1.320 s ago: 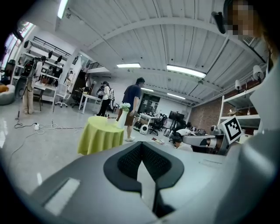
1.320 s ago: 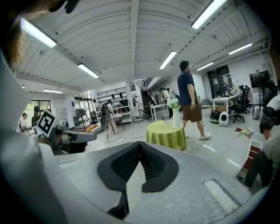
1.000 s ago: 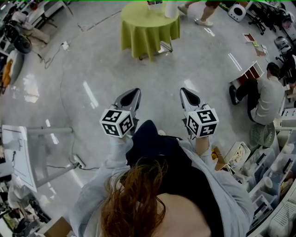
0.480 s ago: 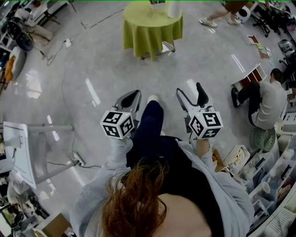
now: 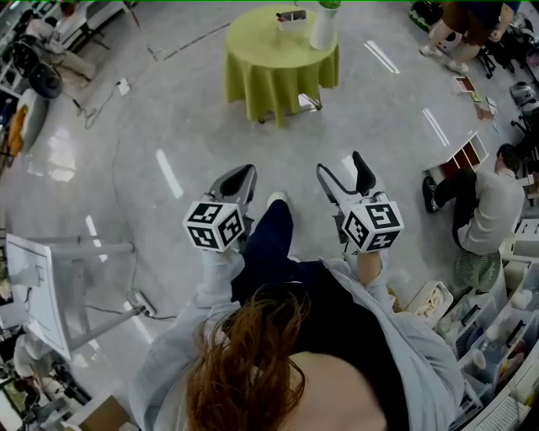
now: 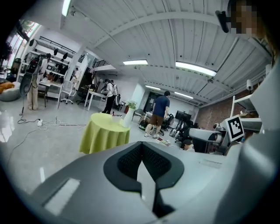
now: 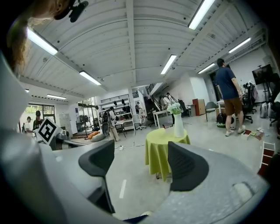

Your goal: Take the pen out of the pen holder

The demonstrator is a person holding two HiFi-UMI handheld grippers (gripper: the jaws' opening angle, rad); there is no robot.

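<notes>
No pen is held yet: the left gripper (image 5: pixel 242 171) is pressed together, the right gripper (image 5: pixel 342 163) was just opened, both are empty, and the green table (image 5: pixel 269 69) is not reached.

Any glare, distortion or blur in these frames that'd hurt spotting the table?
Head view: heavy fisheye bowing and a dim overall tone, with bright streaks of glare on the glossy floor; the table is still sharp. Left gripper view: black vignette corners, a mosaic patch at top right, table small but clear. Right gripper view: same vignette, ceiling lights blown out, table crisp.
</notes>
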